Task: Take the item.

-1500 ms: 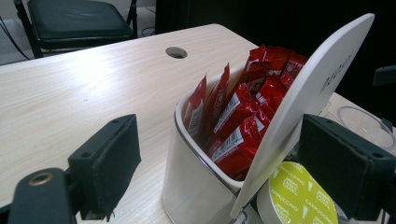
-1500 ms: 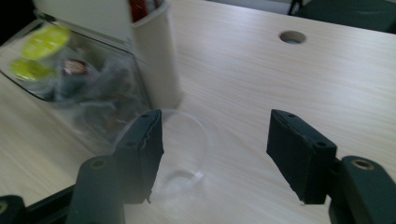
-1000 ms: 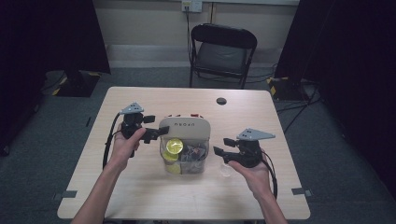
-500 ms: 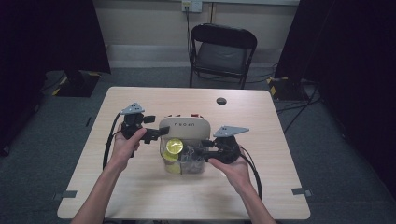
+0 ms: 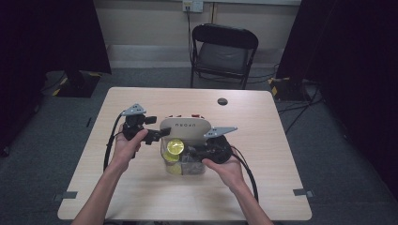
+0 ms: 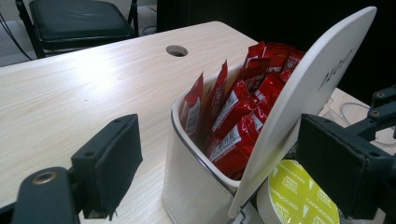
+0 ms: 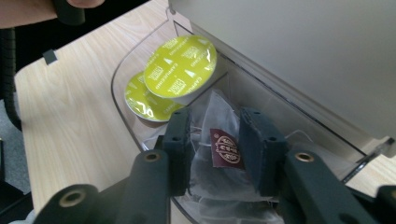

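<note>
At the centre of the high view a white organiser box stood on the pale wooden tabletop, with bare wood on every side and a dark round cable hole near the far edge. The left gripper sat at the box's left side, its fingers spread wide around the white lid, which was tilted up, and holding nothing. Behind that lid, red sachets stood packed upright in the rear compartment. The right gripper reached into the clear front compartment from the lower right, its fingers pressed on a mesh tea bag with a dark red tag. Two yellow-green capsules lay against the compartment's curved left wall, just beside the tea bag.
</note>
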`<act>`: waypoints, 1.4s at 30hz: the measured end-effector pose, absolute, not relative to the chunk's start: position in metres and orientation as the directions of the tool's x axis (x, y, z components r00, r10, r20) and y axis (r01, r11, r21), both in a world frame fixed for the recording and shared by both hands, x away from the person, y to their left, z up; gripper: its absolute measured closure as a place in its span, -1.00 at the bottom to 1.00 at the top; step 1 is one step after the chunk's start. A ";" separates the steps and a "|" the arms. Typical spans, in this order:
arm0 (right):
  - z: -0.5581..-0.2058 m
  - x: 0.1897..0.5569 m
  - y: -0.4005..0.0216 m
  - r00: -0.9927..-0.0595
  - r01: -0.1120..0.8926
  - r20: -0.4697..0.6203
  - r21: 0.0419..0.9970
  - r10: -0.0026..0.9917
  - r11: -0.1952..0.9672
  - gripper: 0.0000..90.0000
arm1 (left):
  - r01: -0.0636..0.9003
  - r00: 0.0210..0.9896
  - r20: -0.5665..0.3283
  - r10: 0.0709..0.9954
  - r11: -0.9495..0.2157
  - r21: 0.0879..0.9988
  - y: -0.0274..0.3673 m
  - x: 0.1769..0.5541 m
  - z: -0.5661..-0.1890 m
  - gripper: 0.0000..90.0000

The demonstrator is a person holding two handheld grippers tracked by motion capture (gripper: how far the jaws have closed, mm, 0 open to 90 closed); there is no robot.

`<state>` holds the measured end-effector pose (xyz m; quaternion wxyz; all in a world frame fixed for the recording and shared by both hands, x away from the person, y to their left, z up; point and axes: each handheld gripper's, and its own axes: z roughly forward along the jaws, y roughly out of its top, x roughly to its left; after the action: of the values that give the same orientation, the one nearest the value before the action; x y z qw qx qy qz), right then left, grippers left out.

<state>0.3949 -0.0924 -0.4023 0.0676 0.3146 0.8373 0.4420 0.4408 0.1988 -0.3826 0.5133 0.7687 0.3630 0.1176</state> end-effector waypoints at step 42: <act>-0.388 0.391 -0.109 -0.789 0.465 0.222 0.825 0.572 0.320 1.00 | 0.446 0.710 -0.200 0.676 -0.212 0.870 0.199 0.442 -0.385 -0.68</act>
<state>0.3912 -0.1090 -0.3884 0.0551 0.3198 0.8107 0.4873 0.4415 0.1991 -0.3852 0.5115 0.7702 0.3641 0.1121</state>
